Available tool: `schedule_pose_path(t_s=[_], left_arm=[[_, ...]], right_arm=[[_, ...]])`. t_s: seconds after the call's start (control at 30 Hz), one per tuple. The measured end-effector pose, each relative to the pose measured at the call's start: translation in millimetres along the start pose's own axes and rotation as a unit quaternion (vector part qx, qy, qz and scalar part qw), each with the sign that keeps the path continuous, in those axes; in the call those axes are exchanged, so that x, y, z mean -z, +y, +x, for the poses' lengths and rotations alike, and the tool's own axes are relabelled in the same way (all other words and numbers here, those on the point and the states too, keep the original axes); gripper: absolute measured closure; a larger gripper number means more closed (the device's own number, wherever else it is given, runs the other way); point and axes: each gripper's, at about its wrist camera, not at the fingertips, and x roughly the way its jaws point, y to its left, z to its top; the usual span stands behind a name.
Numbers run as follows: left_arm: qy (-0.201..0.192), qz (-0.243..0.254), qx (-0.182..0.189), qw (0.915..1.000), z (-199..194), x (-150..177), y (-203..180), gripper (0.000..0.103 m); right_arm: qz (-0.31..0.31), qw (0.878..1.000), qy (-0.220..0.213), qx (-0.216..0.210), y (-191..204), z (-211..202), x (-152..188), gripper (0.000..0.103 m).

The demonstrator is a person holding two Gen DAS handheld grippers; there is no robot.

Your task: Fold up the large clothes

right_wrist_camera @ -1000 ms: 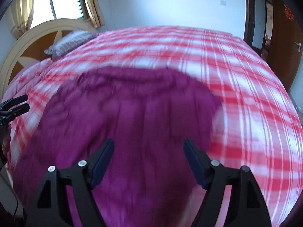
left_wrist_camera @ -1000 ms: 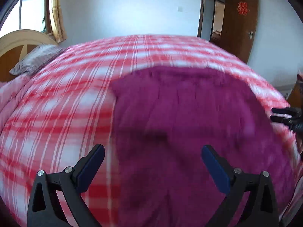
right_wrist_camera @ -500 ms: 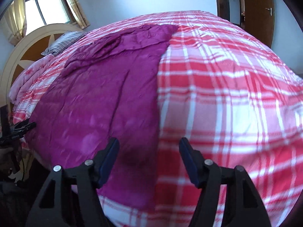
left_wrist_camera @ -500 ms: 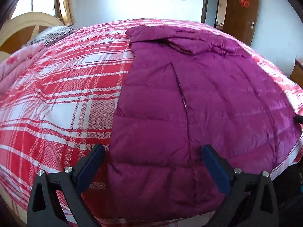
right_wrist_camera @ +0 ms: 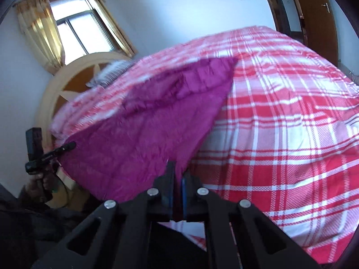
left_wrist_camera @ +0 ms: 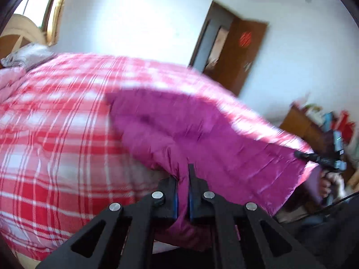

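Left tongs [left_wrist_camera: 183, 192] pinch the jacket [left_wrist_camera: 202, 139] hem; right tongs [right_wrist_camera: 177, 186] pinch its other corner. Jacket hem lifted off the bed [right_wrist_camera: 280, 123], collar toward 12 o'clock.

A bed under a red-and-white plaid quilt [right_wrist_camera: 280, 123] — a magenta padded jacket [right_wrist_camera: 145, 130] lies across it, a grey striped pillow [left_wrist_camera: 29, 55] at its head.
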Motion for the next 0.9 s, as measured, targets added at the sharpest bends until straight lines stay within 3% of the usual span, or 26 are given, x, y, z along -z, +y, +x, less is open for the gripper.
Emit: schedule_pose_path(t_s=[0.07,0.17,0.3,0.37,0.47,0.57,0.63,0.7,0.77,0.83,0.9], left_arm=[[-0.026,-0.009,0.026,0.9993,-21.5,-16.3,-5.8,0.098],[-0.048,0.003,0.033,0.9983,-31.5,-36.7,-11.2,0.097],[-0.031,0.035,0.005,0.9989,9.2,-64.7,5.8,0.097],[-0.017,0.050,-0.028,0.9982,44.5,-76.5,20.8,0.092],[0.011,0.081,-0.111,0.9905,104.3,-85.7,45.4,0.082],[0.028,0.049,-0.121,0.9911,137.5,-95.1,70.3,0.080],[0.017,0.020,-0.114,0.9931,142.2,-104.5,82.3,0.077],[-0.009,-0.001,-0.124,0.9923,137.2,-115.2,90.1,0.063],[-0.056,-0.016,-0.160,0.9855,124.8,-125.9,95.9,0.017],[-0.105,-0.024,-0.190,0.9758,113.1,-134.3,100.1,0.013],[-0.116,-0.018,-0.210,0.9707,114.4,-139.2,98.5,0.013]], right_arm=[[0.005,0.999,-0.032,-0.017,3.2,-30.9,-14.0,0.095],[0.008,0.995,-0.087,-0.044,10.1,-71.2,-35.4,0.095],[0.012,0.990,-0.132,-0.047,9.0,-77.9,-75.7,0.095],[0.027,0.990,-0.134,-0.044,-4.8,-55.9,-101.8,0.095],[0.058,0.991,-0.119,-0.013,-35.9,-5.3,-135.0,0.095],[0.095,0.991,-0.095,0.010,-68.4,47.3,-156.4,0.096],[0.120,0.990,-0.076,0.019,-86.2,79.4,-163.2,0.096],[0.127,0.989,-0.066,0.032,-98.6,97.4,-165.5,0.096],[0.131,0.989,-0.057,0.042,-105.7,114.1,-171.1,0.096],[0.131,0.988,-0.052,0.055,-111.4,124.4,-176.4,0.096],[0.140,0.987,-0.046,0.058,-116.7,131.7,-180.6,0.096]])
